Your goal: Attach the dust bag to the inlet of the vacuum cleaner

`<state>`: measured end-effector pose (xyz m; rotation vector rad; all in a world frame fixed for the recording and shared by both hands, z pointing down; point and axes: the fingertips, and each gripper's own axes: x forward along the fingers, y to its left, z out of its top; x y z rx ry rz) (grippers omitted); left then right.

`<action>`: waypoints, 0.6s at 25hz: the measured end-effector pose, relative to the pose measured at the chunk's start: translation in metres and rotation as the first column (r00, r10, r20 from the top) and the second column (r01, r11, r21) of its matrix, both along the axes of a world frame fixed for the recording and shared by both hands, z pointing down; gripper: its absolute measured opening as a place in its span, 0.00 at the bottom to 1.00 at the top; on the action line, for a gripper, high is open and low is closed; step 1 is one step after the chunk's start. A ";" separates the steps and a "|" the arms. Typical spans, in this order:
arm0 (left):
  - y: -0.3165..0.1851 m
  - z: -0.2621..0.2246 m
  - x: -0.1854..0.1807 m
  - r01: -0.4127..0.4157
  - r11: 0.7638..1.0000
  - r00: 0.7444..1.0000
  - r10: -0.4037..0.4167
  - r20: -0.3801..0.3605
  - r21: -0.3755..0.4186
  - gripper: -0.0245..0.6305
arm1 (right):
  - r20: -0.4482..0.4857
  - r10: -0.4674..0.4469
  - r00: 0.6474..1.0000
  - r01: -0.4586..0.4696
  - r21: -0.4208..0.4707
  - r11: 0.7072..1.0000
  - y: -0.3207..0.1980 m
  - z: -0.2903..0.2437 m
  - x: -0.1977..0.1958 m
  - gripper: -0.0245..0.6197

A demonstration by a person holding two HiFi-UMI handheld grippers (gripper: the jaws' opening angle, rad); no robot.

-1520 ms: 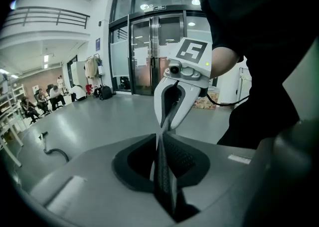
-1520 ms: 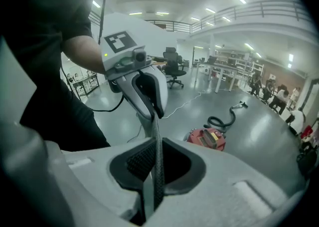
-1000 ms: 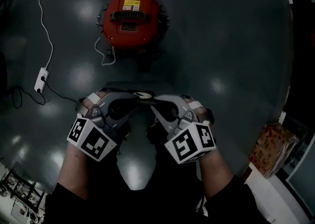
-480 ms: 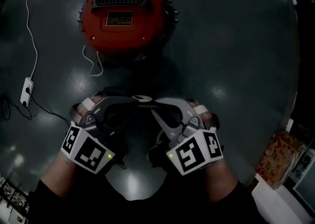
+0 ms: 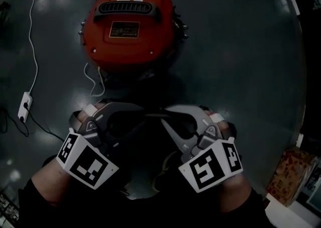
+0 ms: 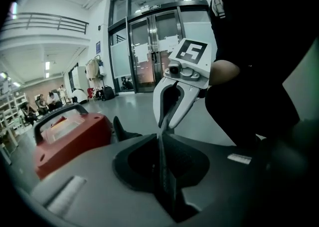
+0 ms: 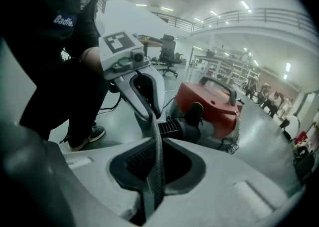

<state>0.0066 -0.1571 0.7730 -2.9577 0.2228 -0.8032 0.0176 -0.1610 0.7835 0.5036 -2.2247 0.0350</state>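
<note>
While near vacuum (image 5: 129, 26), dust bag (image 7: 157, 163) unattached

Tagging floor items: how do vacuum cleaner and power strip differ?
The vacuum cleaner is red, round and bulky; the power strip is white, slim and small. The vacuum cleaner sits top centre in the head view, the power strip at its left edge. Both rest on the dark floor.

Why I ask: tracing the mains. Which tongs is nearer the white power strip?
The left tongs: the power strip lies out to its side, far from the right tongs.
</note>
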 end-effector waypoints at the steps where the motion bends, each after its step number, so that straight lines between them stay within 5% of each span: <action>1: -0.002 0.001 0.000 0.001 1.000 1.000 -0.001 0.004 0.007 0.09 | -0.003 -0.002 1.000 0.002 0.008 1.000 -0.002 0.000 0.000 0.09; 15: -0.009 0.000 -0.007 -0.050 0.999 0.999 0.050 0.006 -0.018 0.09 | 0.017 -0.017 1.000 0.017 0.029 0.999 -0.011 -0.002 -0.003 0.10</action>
